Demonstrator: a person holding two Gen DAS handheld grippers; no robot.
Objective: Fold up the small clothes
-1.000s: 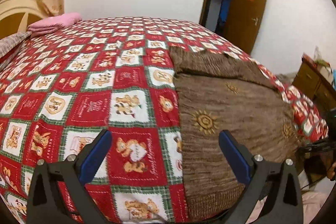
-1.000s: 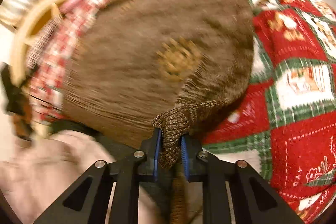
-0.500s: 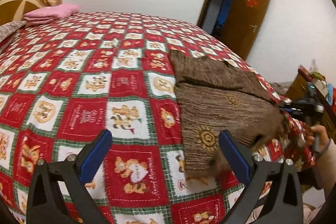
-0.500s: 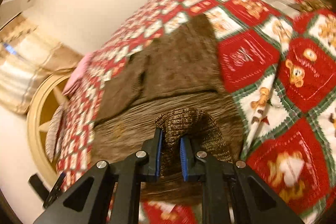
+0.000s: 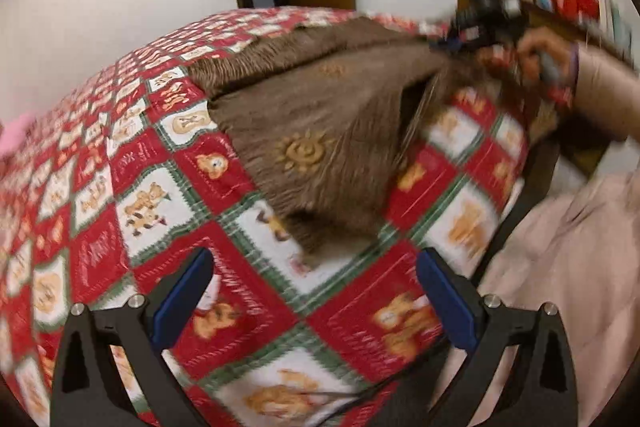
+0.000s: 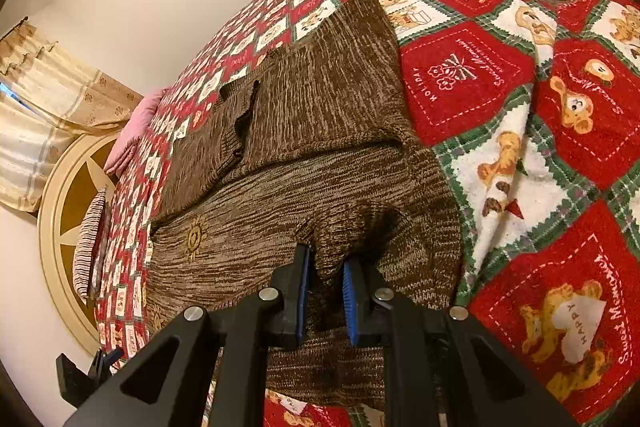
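Pinching sweater (image 6: 304,155), right gripper (image 6: 325,291) angled downward.

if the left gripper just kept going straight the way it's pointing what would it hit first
Most likely the teddy-bear patchwork bedspread: the left gripper is open and empty, angled down at bare quilt. The brown knitted sweater has its near corner just beyond, so depth is uncertain and it might catch that hem instead.

Brown marled knit sweater (image 6: 328,131) with gold sun motifs — spread across centre frame on a red, white and green teddy-bear quilt (image 6: 560,131). One sleeve folded over the body; near hem corner bunched and lifted — pinched up.
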